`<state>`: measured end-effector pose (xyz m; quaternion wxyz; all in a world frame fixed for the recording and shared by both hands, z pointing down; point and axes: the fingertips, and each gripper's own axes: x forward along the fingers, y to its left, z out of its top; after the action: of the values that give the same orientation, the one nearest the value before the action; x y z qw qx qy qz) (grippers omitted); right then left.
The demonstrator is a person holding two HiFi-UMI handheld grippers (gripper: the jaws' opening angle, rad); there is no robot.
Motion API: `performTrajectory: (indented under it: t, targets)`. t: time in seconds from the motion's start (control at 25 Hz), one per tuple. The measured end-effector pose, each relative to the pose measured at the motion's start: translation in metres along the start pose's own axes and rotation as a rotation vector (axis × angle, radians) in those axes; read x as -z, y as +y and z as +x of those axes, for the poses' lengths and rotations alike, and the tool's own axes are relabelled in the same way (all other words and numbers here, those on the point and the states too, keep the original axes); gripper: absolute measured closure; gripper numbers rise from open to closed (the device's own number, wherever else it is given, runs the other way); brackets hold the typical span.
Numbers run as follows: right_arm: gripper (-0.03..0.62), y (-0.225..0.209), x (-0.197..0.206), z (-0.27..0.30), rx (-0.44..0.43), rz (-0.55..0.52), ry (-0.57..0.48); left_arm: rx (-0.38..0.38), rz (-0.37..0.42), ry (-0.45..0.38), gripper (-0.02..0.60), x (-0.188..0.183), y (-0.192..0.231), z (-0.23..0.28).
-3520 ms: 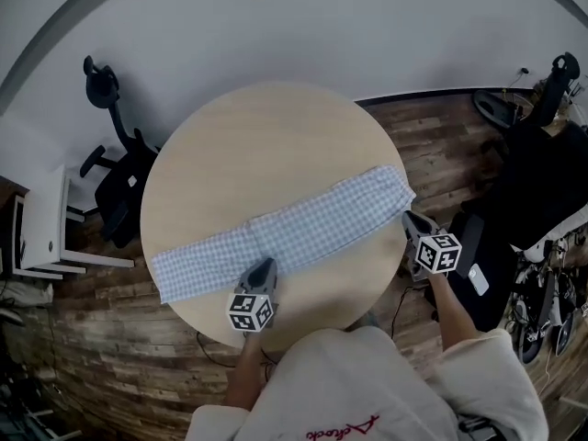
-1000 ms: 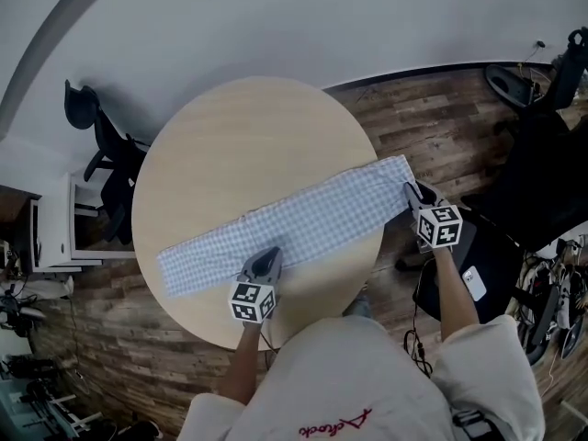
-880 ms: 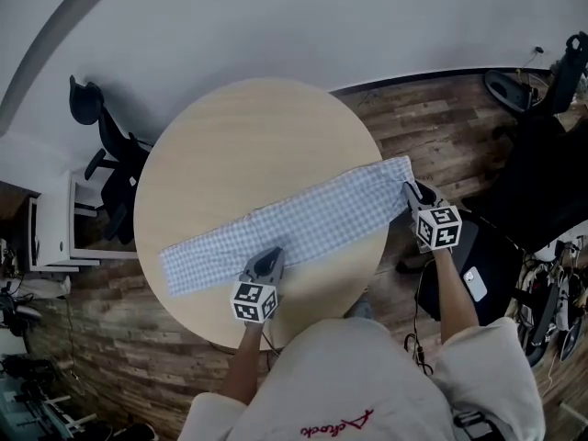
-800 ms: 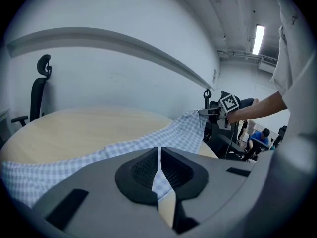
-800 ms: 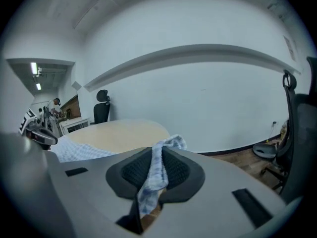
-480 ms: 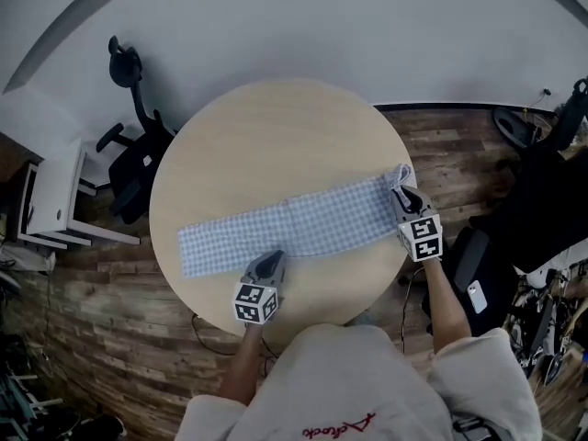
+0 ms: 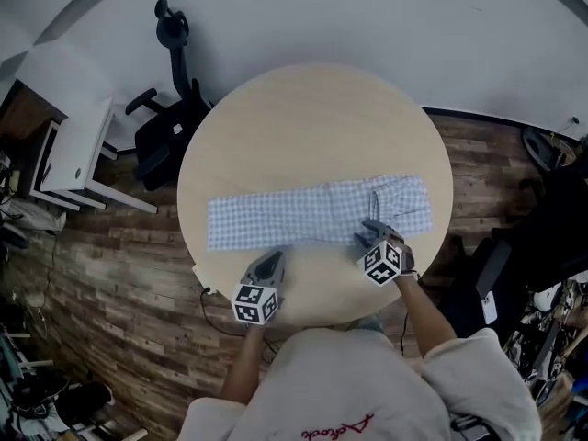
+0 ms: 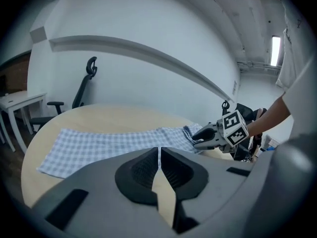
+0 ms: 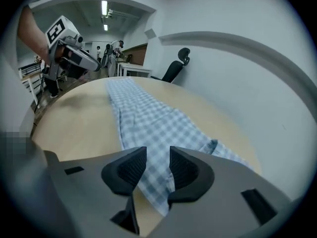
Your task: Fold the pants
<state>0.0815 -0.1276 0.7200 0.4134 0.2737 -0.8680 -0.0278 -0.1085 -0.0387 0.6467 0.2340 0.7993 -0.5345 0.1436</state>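
The pants (image 7: 312,217) lie flat as a long checked strip across the middle of the round table (image 7: 303,108). Half a second ago the right gripper (image 7: 369,234) was at their right end. Now it sits further in, over their lower edge. Its jaws have just been opening and stand apart, with cloth under the gap but not pinched. The left gripper (image 7: 271,260), at lower centre, is closed and empty, just off the cloth.

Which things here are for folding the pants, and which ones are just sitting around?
For the job:
pants, spread out flat
table under them
left gripper, jaws together, holding nothing
right gripper, jaws have just been opening, over the pants, pinching nothing

Just sitting around:
chair
desk
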Motion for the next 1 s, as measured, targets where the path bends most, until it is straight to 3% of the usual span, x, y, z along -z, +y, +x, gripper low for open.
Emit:
performTrajectory:
  t: [0.16, 0.44, 0.6, 0.76, 1.0]
  targets:
    - [0.453, -0.01, 0.002, -0.006, 0.021, 0.06, -0.033, 0.01, 0.006, -0.004, 0.538, 0.002, -0.006, 0.004]
    - [0.453, -0.112, 0.04, -0.058, 0.215, 0.473, -0.134, 0.097, 0.053, 0.005, 0.538, -0.015, -0.051, 0.046]
    - [0.453, -0.152, 0.088, -0.081, 0.283, 0.613, -0.127, 0.143, 0.083, 0.015, 0.538, -0.028, -0.08, 0.077]
    - [0.451, -0.17, 0.126, -0.089, 0.277, 0.718, -0.108, 0.172, 0.106, 0.021, 0.538, -0.042, -0.108, 0.105]
    - [0.45, -0.18, 0.158, -0.069, 0.161, 0.84, -0.079, 0.166, 0.127, 0.034, 0.538, -0.048, -0.135, 0.13]
